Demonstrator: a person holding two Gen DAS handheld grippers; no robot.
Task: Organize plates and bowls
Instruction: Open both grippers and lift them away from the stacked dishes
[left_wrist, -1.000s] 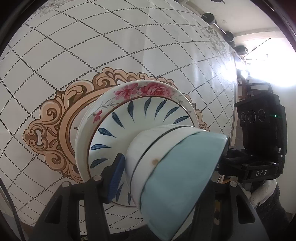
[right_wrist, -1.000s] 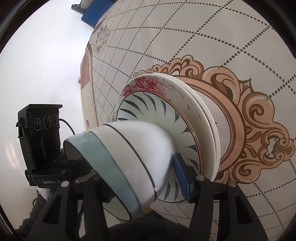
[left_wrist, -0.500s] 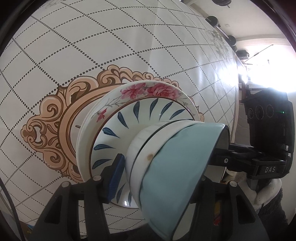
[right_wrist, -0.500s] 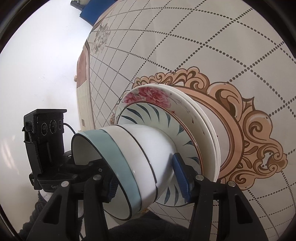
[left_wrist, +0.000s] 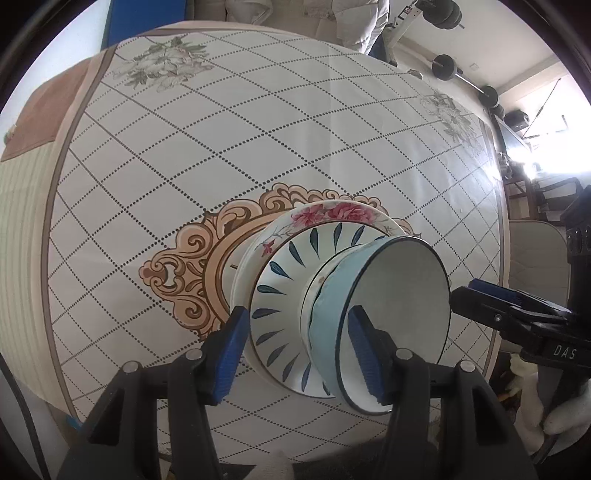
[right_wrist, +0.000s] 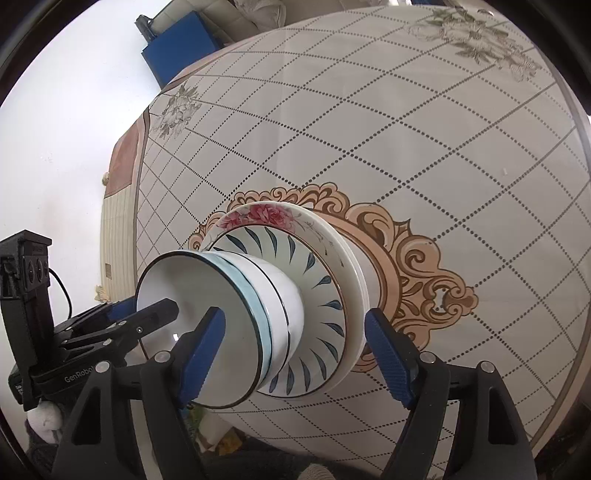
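Observation:
A stack of dishes stands on the patterned tablecloth (left_wrist: 221, 147): a rose-patterned plate (left_wrist: 325, 214) at the bottom, a blue-leaf plate (left_wrist: 284, 284) on it, then a white bowl (right_wrist: 280, 291) with a light blue bowl (left_wrist: 332, 306) nested on top. My left gripper (left_wrist: 295, 347) is open, its fingers standing apart in front of the stack. My right gripper (right_wrist: 295, 350) is open too, with the stack seen between its fingers. Each gripper shows in the other's view, left (right_wrist: 122, 325) and right (left_wrist: 517, 314).
The table's near edge runs just below the stack (left_wrist: 258, 443). Dumbbells (left_wrist: 447, 66) and a chair lie on the floor beyond the far side. A blue box (right_wrist: 177, 48) stands past the table's far left corner.
Both grippers have let go of the bowls and drawn back from the stack, so much more of the table shows. The bowls now sit on the plates.

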